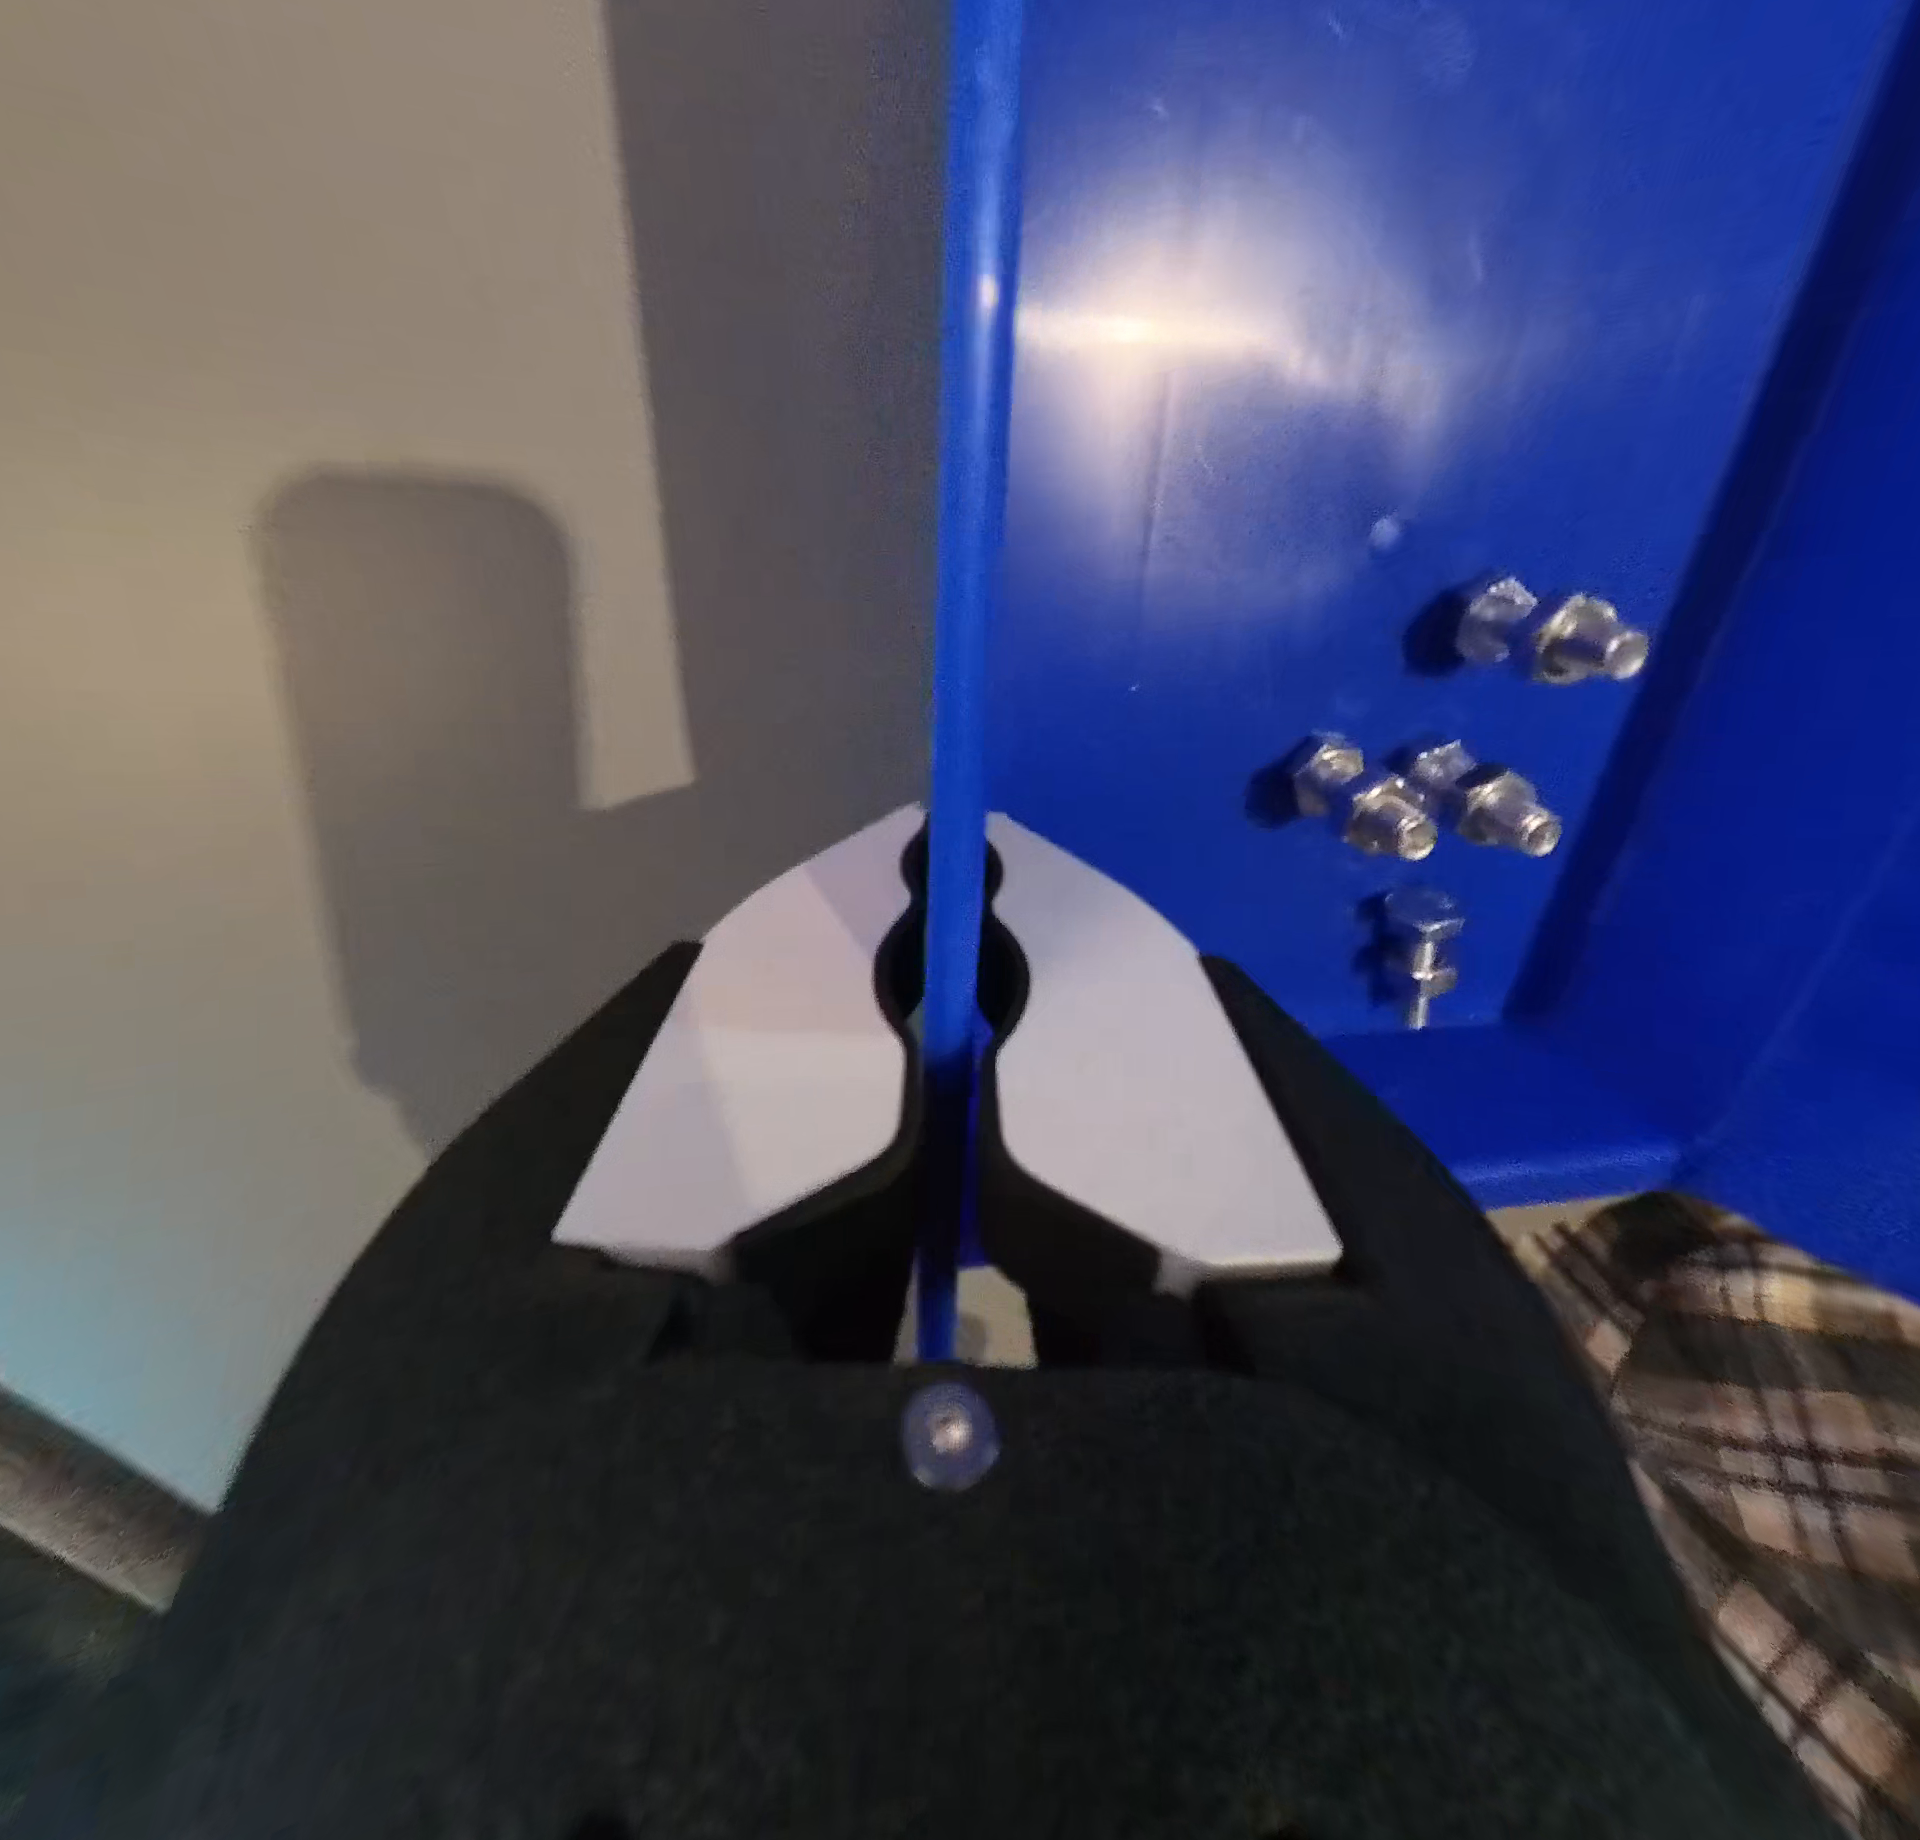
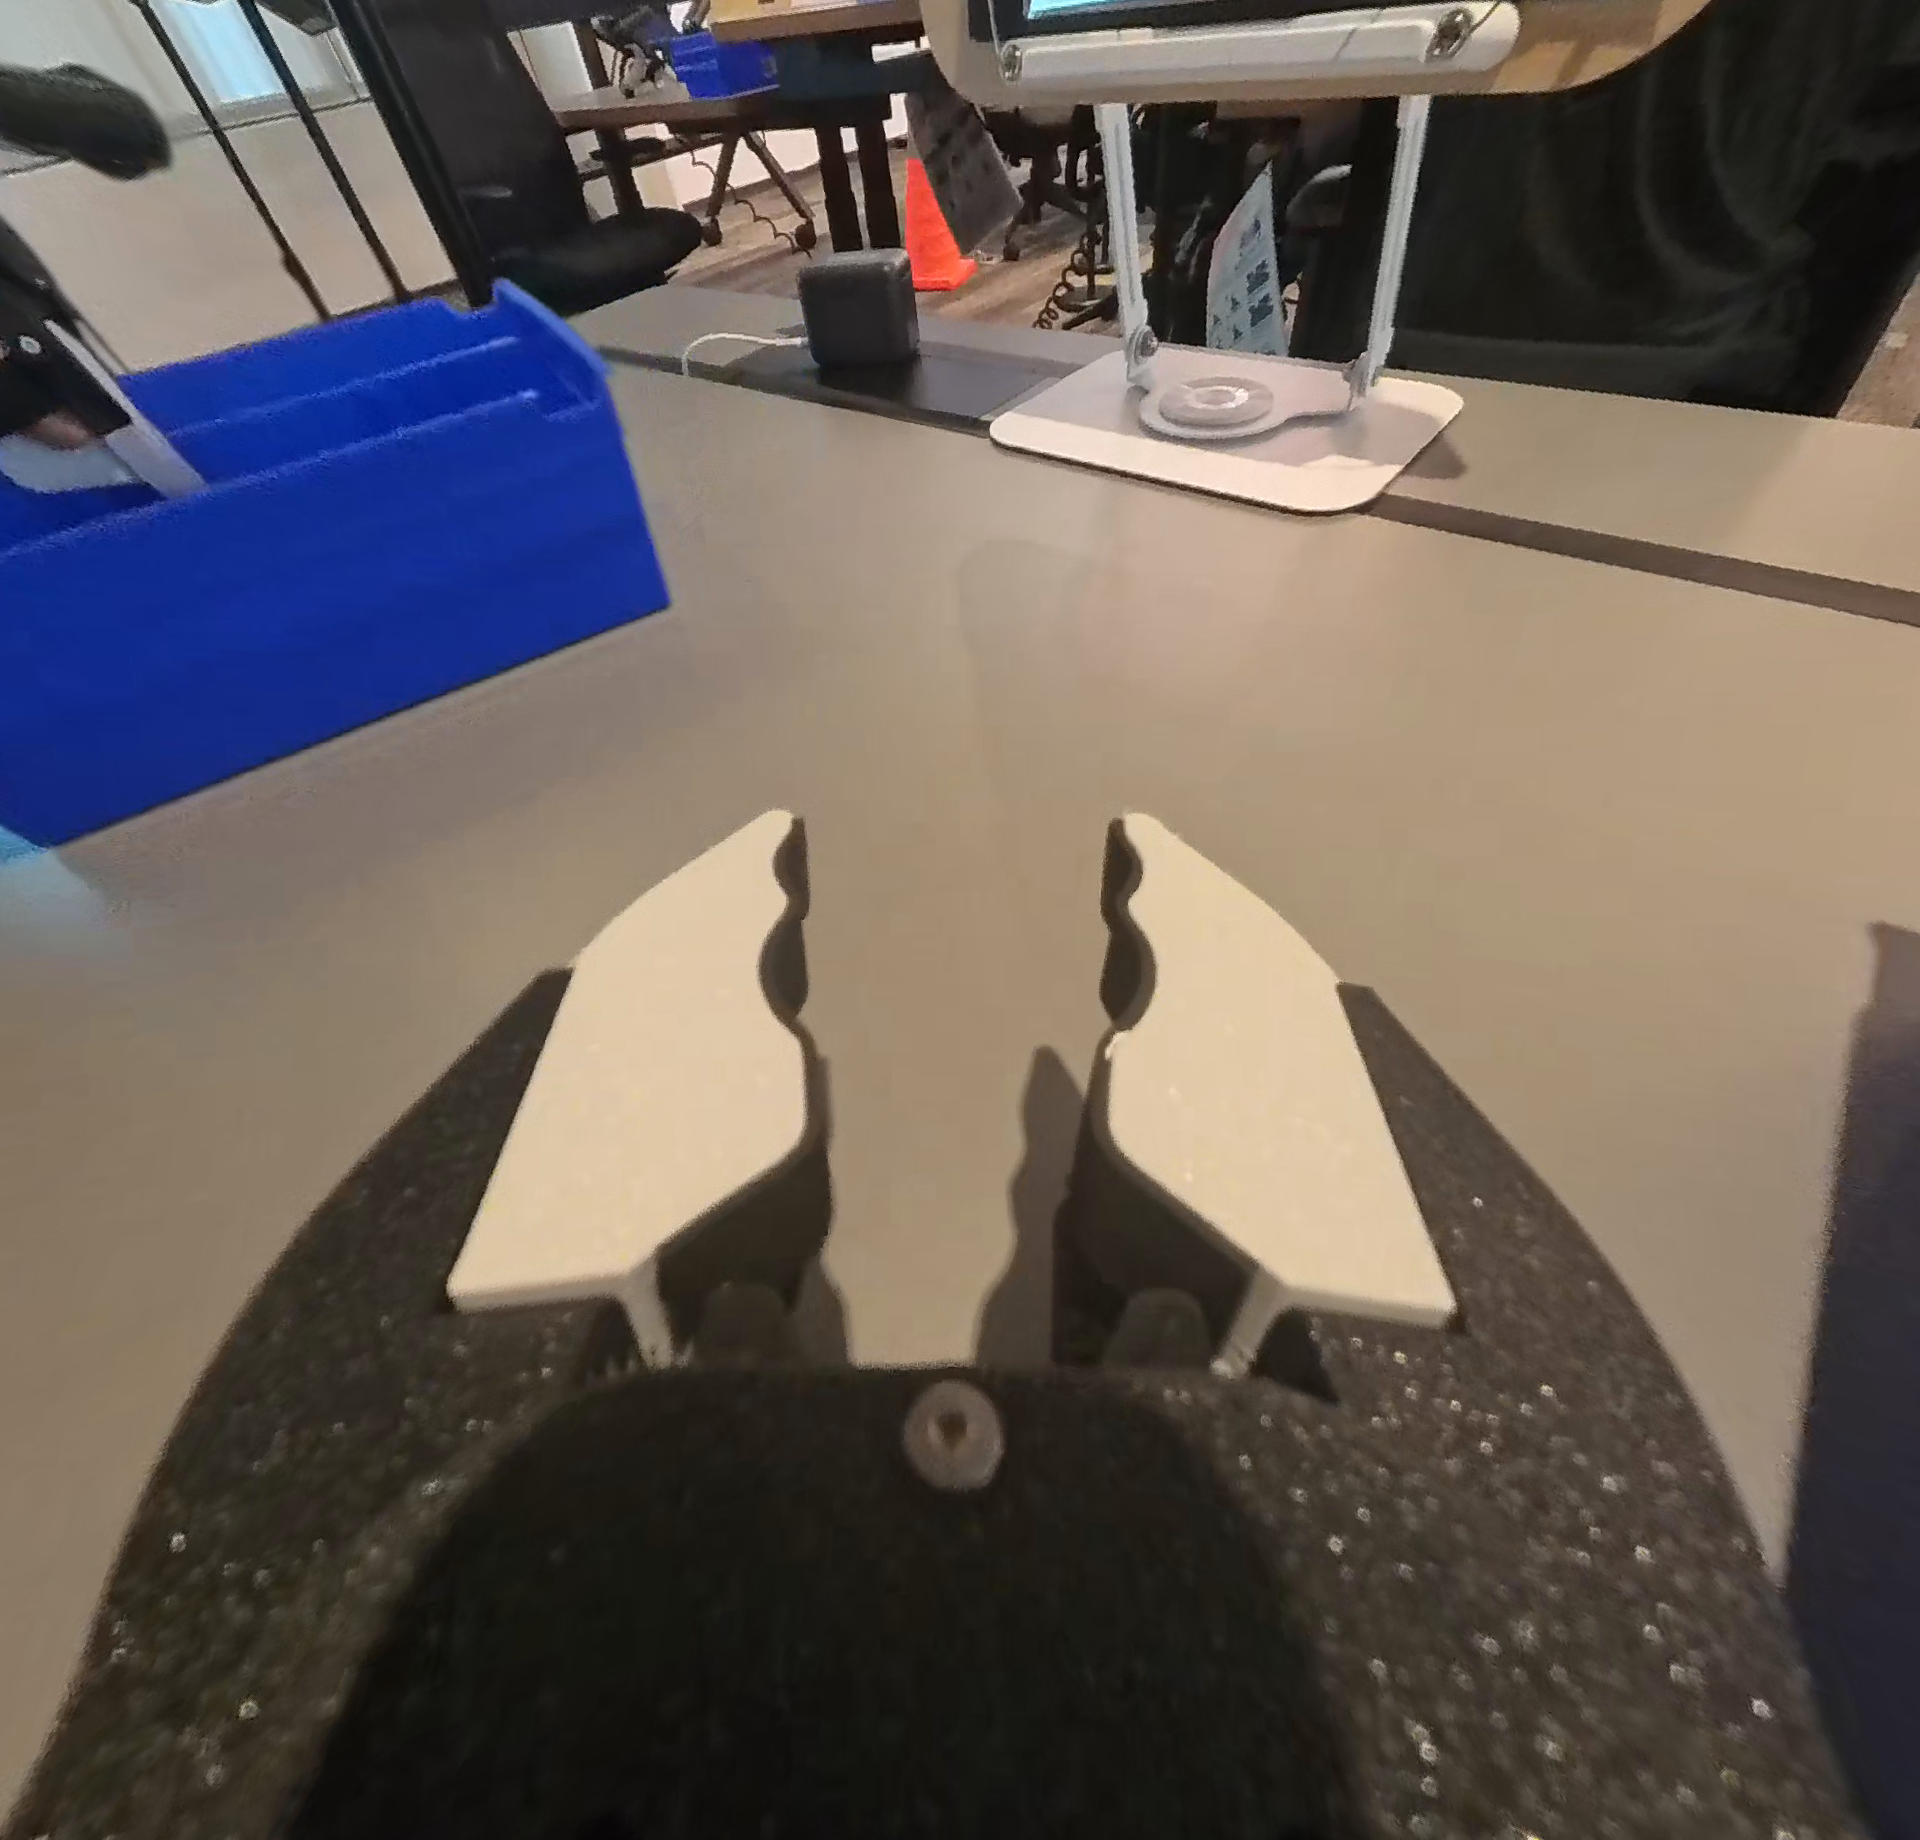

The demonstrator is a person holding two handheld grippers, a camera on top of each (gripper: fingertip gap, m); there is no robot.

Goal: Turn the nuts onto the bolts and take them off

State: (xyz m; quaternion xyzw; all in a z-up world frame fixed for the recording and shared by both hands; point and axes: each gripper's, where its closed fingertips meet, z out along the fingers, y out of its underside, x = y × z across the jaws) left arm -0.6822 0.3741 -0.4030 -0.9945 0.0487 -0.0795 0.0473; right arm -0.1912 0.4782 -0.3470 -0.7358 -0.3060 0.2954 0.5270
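Note:
In the left wrist view my left gripper (image 1: 951, 845) is shut on the thin rim wall (image 1: 971, 440) of a blue plastic bin; both pads press on the wall. Inside the bin (image 1: 1299, 336) lie several silver bolts with nuts (image 1: 1403, 814), to the right of my fingers. In the right wrist view my right gripper (image 2: 954, 834) is open and empty above the grey table (image 2: 1143, 699). The blue bin (image 2: 312, 543) stands at the far left, with the left gripper's white finger (image 2: 145, 450) on its rim.
A white stand (image 2: 1226, 429) holding a device sits at the table's back. A small black cube (image 2: 857, 320) with a white cable lies behind the bin. A plaid sleeve (image 1: 1766, 1478) shows at the lower right of the left wrist view. Tip to tip, the grippers are about 50 cm apart.

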